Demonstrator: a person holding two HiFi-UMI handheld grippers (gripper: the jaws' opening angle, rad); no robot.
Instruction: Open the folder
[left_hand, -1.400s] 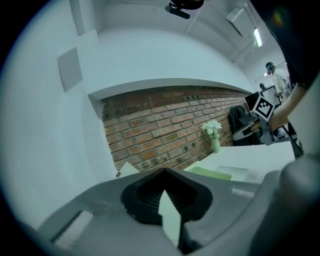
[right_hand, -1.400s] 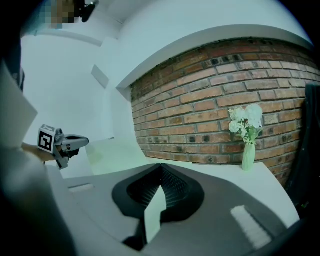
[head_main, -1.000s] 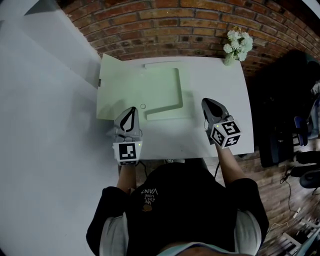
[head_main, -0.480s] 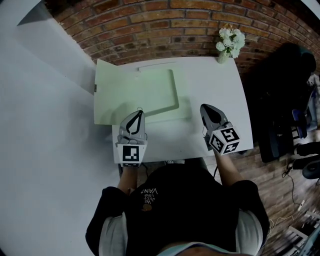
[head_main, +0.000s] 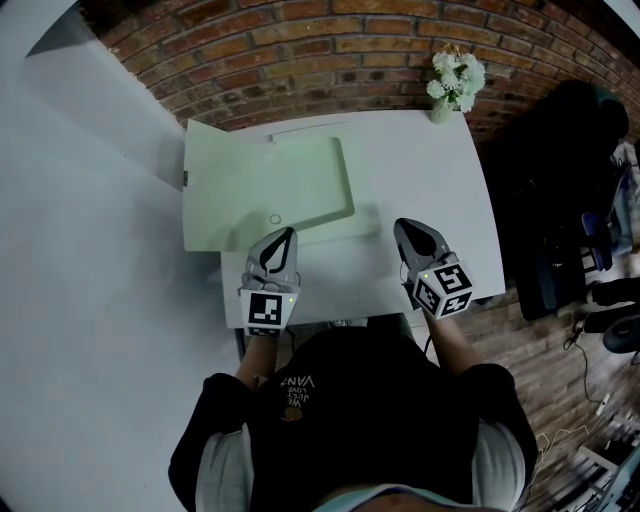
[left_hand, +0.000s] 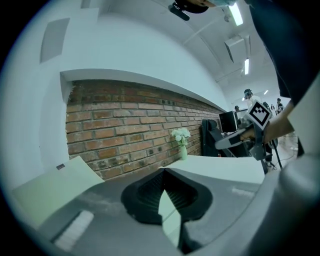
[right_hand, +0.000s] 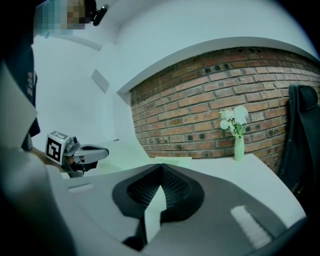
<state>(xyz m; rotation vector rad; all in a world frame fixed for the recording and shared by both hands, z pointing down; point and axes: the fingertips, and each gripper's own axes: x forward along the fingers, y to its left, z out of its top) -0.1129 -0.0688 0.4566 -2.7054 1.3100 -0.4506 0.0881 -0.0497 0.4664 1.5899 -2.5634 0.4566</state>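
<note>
Black top (head_main: 350, 420), pale sleeves (head_main: 215, 470)
Pale lettering (head_main: 298, 385) marks the chest; grey left gripper (head_main: 288, 233) and right gripper (head_main: 402, 226), each with black ribbed fingers (left_hand: 145, 195) and a square-marked cube (head_main: 265, 310).

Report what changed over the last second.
Both grippers drew back slightly toward the person. The left gripper also shifted right along the folder's near edge, and the right gripper retreated over the table. Nothing was gripped or released. Both jaws stayed shut, and the folder stayed lying open.
</note>
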